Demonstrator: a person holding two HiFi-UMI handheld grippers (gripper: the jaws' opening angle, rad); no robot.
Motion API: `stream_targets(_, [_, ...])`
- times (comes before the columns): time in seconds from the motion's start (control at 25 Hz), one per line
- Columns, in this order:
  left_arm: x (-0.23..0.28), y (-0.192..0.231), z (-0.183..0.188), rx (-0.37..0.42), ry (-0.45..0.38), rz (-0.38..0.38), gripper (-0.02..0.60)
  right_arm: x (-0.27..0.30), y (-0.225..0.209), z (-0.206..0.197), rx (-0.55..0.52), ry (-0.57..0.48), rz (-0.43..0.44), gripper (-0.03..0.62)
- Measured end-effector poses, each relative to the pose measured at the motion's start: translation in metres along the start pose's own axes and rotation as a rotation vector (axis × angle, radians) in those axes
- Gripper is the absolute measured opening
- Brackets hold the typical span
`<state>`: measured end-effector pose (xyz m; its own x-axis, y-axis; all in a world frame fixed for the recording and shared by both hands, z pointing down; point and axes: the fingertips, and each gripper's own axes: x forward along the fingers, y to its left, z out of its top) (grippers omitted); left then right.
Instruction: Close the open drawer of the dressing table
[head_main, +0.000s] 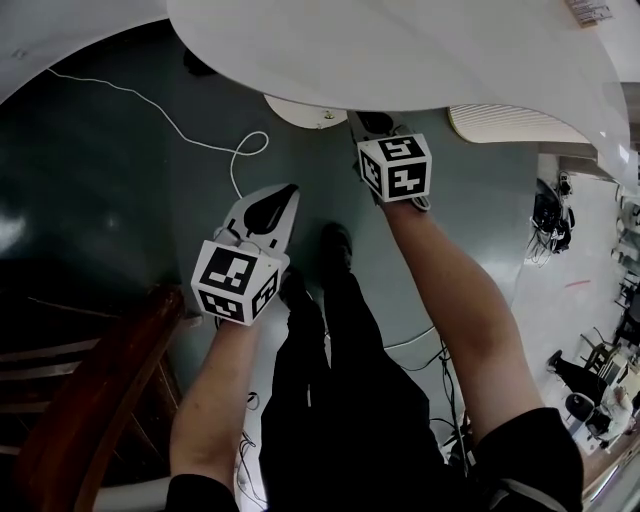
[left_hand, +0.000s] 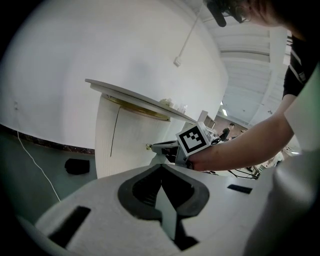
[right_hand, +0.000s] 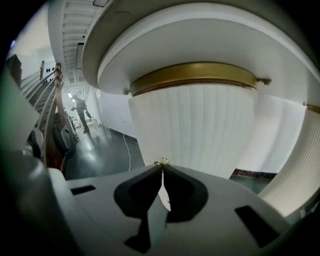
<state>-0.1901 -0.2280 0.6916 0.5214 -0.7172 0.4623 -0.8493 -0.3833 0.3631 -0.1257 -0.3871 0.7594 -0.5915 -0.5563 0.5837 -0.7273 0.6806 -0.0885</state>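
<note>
Seen from the head camera looking down, the white dressing table (head_main: 400, 50) fills the top of the scene above a dark green floor (head_main: 120, 200). The curved drawer (head_main: 300, 110) sticks out a little from under the tabletop, and the right gripper (head_main: 372, 128) reaches to its small gold knob (head_main: 326, 117). The left gripper (head_main: 285, 198) hangs lower and to the left, well apart from the drawer, above a white cable (head_main: 190, 135). In the left gripper view, its jaws are pressed together with nothing between them. Beyond them the right gripper's tips meet the knob (left_hand: 148, 146) on the fluted drawer front. In the right gripper view, its jaws are clamped on the knob (right_hand: 161, 162), with the ribbed white drawer front rising just behind.
</note>
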Motion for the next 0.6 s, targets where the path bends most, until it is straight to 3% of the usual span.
stream_targets(0.36, [-0.017,-0.003,0.02,0.011,-0.042,0.033,0.009,-0.011,0.002,-0.007,0.028,0.034,0.0,0.011])
stream_targets(0.6, [-0.062,-0.025,0.052,0.088,-0.065,0.059,0.009,-0.089,0.057,-0.05,0.13,0.093,0.077,0.011])
